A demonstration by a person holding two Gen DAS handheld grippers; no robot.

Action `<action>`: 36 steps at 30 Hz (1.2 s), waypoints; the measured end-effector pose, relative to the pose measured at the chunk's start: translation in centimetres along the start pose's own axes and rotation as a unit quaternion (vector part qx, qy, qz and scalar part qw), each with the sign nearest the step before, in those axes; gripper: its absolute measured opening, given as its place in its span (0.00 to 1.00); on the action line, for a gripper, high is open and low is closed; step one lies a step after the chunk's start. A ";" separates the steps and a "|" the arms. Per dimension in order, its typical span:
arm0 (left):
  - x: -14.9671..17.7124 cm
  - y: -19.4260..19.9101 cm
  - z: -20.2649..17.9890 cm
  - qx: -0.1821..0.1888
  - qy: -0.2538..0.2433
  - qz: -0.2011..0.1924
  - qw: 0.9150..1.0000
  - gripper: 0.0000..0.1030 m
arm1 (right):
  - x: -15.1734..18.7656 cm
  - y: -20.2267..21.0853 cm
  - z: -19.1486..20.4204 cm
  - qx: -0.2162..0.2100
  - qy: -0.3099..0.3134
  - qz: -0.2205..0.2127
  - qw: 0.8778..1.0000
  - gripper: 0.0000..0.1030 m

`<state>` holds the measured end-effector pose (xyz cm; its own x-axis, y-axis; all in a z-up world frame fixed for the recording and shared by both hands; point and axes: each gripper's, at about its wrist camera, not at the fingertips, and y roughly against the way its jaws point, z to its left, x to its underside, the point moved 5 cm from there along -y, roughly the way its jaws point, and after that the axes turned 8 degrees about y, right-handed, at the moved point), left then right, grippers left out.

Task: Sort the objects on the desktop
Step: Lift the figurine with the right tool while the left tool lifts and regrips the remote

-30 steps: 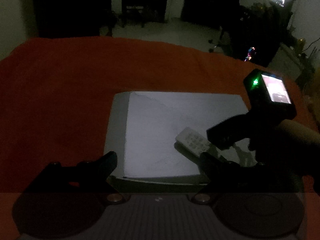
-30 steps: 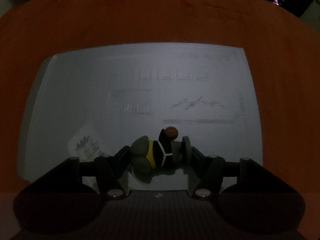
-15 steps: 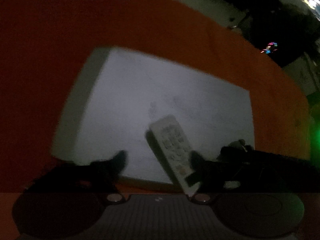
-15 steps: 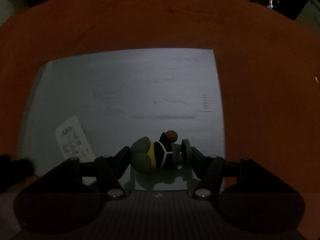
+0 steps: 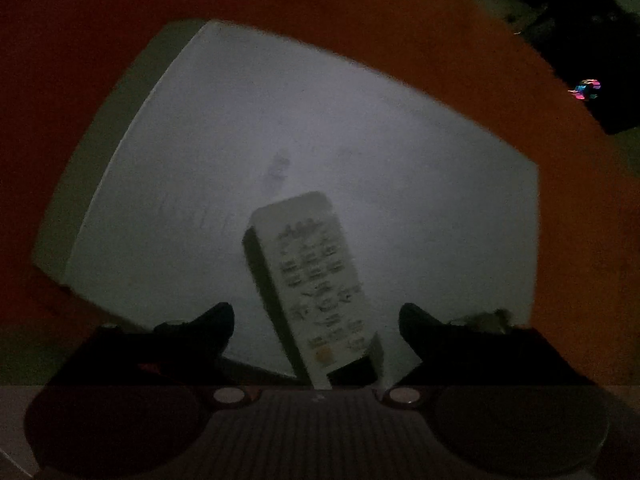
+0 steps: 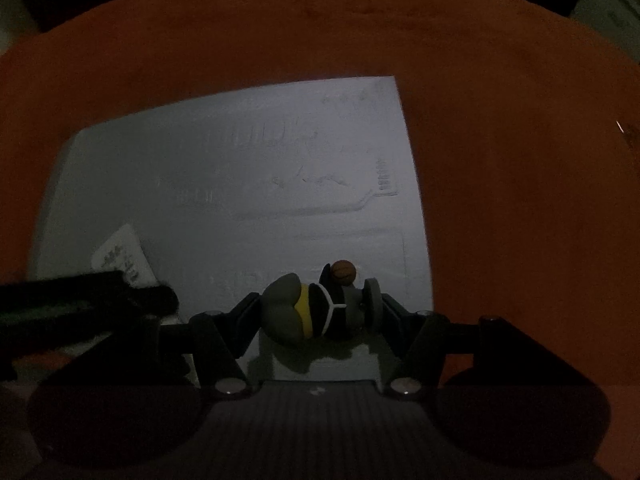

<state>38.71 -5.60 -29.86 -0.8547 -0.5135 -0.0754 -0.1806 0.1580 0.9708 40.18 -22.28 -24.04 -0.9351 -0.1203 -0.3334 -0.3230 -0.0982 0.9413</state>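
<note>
A white remote control [image 5: 316, 280] lies on a flat white box [image 5: 240, 140], its keypad facing up. My left gripper [image 5: 316, 320] points down over its near end. The jaws are opening, with the remote between them and neither pad touching it. My right gripper [image 6: 318, 308] is shut on a small toy figure [image 6: 288, 312] in grey, yellow and black with a tiny basketball [image 6: 344, 272], held just above the box's [image 6: 240, 160] near edge. The right wrist view also shows the remote [image 6: 120, 256] at left, partly behind the dark left gripper [image 6: 100, 292].
The box rests on an orange cloth [image 5: 80, 40] that covers the table [image 6: 520, 160] on all sides. The room is very dark. Coloured lights [image 5: 586, 89] glow beyond the table's far right edge.
My left gripper has dropped toward the box and rolled, and now the remote lies between its fingers. It has entered the right wrist view at left. The right gripper still holds the figure.
</note>
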 end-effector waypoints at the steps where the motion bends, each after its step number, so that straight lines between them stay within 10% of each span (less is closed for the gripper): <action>1: 0.0 -0.4 0.1 -0.007 0.001 0.002 1.000 0.83 | 0.0 0.0 0.2 0.004 0.004 -0.001 1.000 0.63; 4: 0.0 -0.7 0.1 -0.016 -0.007 -0.002 1.000 0.72 | 0.0 -0.1 0.8 0.014 0.020 -0.002 1.000 0.63; 6: 0.0 -0.4 0.1 -0.005 -0.023 -0.011 1.000 0.42 | 0.1 -0.2 1.0 0.022 0.029 -0.001 0.999 0.63; 17: 0.8 3.5 2.0 0.043 -0.062 -0.075 0.994 0.34 | 0.2 -0.7 -0.1 0.021 0.002 -0.007 1.000 0.63; 20: 1.6 5.6 1.2 0.033 -0.098 -0.117 0.988 0.15 | 0.1 -0.5 -0.6 0.020 -0.016 -0.018 1.000 0.62; 36: 1.6 6.5 0.5 0.037 -0.111 -0.112 0.987 0.26 | 0.2 0.6 -1.2 0.008 -0.055 -0.025 0.998 0.62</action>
<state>35.95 -4.95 -23.78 -0.8734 -0.3469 -0.3420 -0.4049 0.1269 0.9055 39.98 -23.53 -23.58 -0.9277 -0.0070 -0.3732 -0.3712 -0.0858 0.9246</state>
